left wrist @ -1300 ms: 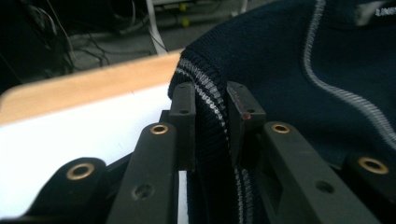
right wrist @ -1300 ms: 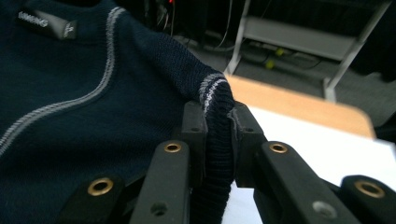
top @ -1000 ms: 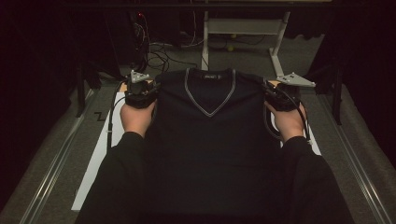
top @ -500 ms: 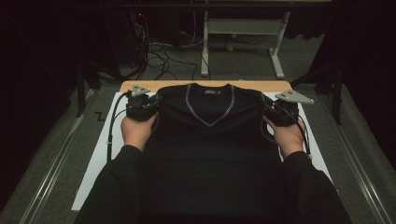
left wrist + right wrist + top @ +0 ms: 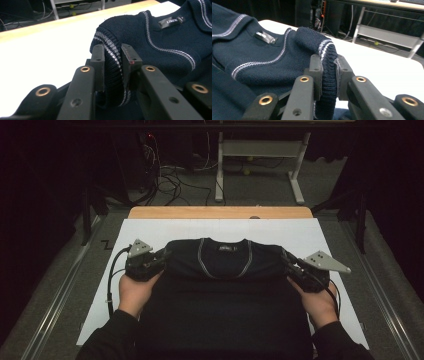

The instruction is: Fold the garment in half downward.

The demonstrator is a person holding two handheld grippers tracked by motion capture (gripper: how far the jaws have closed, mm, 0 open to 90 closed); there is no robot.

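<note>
While both hands reach forward, left gripper (image 5: 159, 260) and right gripper (image 5: 292, 265) fingers clamped on sweater (image 5: 225, 285)

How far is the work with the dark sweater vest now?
Done: the sweater vest is picked up at both shoulders. In hand: the left gripper and right gripper are each shut on a striped armhole edge, holding the top over the white sheet. Left: laying it flat and letting go; its lower part hangs toward the person.
</note>
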